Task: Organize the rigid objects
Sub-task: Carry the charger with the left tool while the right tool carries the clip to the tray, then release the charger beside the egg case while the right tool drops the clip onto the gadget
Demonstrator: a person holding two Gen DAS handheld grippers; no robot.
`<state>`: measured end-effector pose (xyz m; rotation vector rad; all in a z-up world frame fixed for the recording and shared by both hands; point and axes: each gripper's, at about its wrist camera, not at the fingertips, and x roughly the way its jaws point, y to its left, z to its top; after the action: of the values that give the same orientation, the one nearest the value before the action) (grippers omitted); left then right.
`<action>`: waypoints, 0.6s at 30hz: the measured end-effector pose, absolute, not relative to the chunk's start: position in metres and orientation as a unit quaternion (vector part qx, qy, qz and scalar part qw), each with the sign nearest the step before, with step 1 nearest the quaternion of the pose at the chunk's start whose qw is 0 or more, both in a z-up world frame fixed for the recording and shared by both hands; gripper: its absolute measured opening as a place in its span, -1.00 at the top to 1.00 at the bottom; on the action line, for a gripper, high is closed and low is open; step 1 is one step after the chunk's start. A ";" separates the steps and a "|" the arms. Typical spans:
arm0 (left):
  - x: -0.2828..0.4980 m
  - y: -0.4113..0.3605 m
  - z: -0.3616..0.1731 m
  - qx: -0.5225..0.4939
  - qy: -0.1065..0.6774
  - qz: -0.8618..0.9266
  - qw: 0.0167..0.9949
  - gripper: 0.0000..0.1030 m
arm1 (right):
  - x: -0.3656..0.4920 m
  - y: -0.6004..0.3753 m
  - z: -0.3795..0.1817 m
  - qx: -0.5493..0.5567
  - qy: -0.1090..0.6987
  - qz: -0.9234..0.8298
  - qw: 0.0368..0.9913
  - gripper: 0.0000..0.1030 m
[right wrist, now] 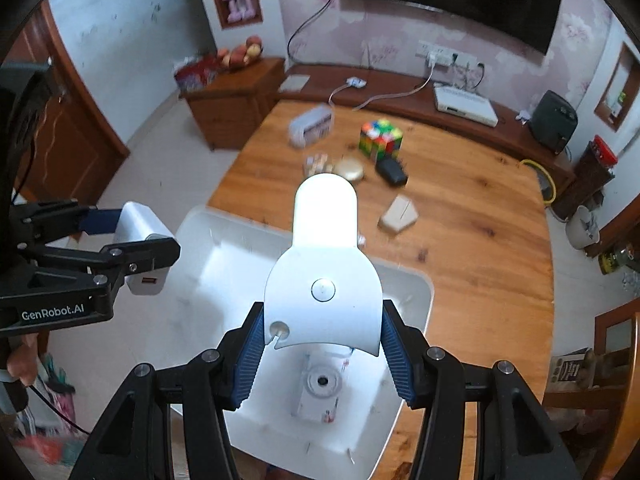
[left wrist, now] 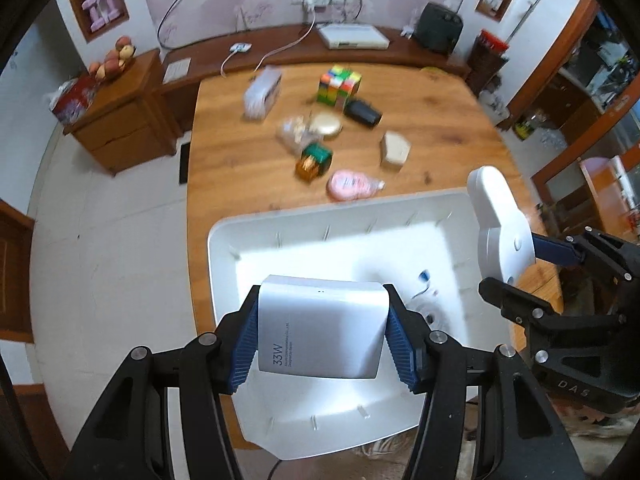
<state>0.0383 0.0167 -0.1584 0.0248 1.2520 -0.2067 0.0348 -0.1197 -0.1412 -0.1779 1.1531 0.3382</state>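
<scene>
My left gripper [left wrist: 322, 330] is shut on a white 33W charger block [left wrist: 320, 326] and holds it above the white tray [left wrist: 224, 240]. My right gripper [right wrist: 322, 344] is shut on a white lamp-shaped device [right wrist: 324, 264], also above the tray [right wrist: 420, 300]. In the left wrist view the right gripper [left wrist: 516, 264] with its white device [left wrist: 500, 220] is at the tray's right rim. In the right wrist view the left gripper [right wrist: 132, 236] with the charger [right wrist: 140, 224] is at the tray's left side. A small white item [right wrist: 320, 392] lies in the tray.
On the wooden table [left wrist: 440, 120] beyond the tray lie a Rubik's cube [left wrist: 340, 84], a black item [left wrist: 362, 112], a gold round case [left wrist: 326, 124], a green-gold box [left wrist: 314, 162], a pink item [left wrist: 348, 185], a beige box [left wrist: 394, 149] and a white box [left wrist: 262, 92].
</scene>
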 end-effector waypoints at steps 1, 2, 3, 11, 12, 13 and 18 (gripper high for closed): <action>0.036 0.016 -0.165 0.015 0.588 -0.093 0.803 -0.17 | 0.033 -0.119 -0.152 -0.088 0.552 0.159 0.814 -0.08; 0.035 0.015 -0.174 0.019 0.592 -0.089 0.800 -0.17 | 0.031 -0.117 -0.160 -0.091 0.560 0.159 0.808 -0.08; 0.033 0.013 -0.179 0.022 0.594 -0.086 0.799 -0.17 | 0.030 -0.117 -0.170 -0.094 0.569 0.161 0.801 -0.08; 0.031 0.005 -0.240 0.043 0.632 -0.066 0.771 -0.17 | 0.035 -0.108 -0.234 -0.125 0.624 0.143 0.758 -0.08; 0.032 0.003 -0.247 0.045 0.637 -0.064 0.767 -0.17 | 0.036 -0.108 -0.239 -0.127 0.630 0.139 0.753 -0.08; 0.031 0.002 -0.251 0.050 0.639 -0.063 0.765 -0.17 | 0.038 -0.107 -0.246 -0.129 0.637 0.135 0.748 -0.08; 0.033 -0.003 -0.272 0.068 0.652 -0.061 0.753 -0.17 | 0.042 -0.105 -0.271 -0.136 0.657 0.119 0.731 -0.08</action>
<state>0.0331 -0.0035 -0.2716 0.1481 1.4226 -0.1335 0.0418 -0.1046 -0.2710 -0.2988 1.4469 0.2626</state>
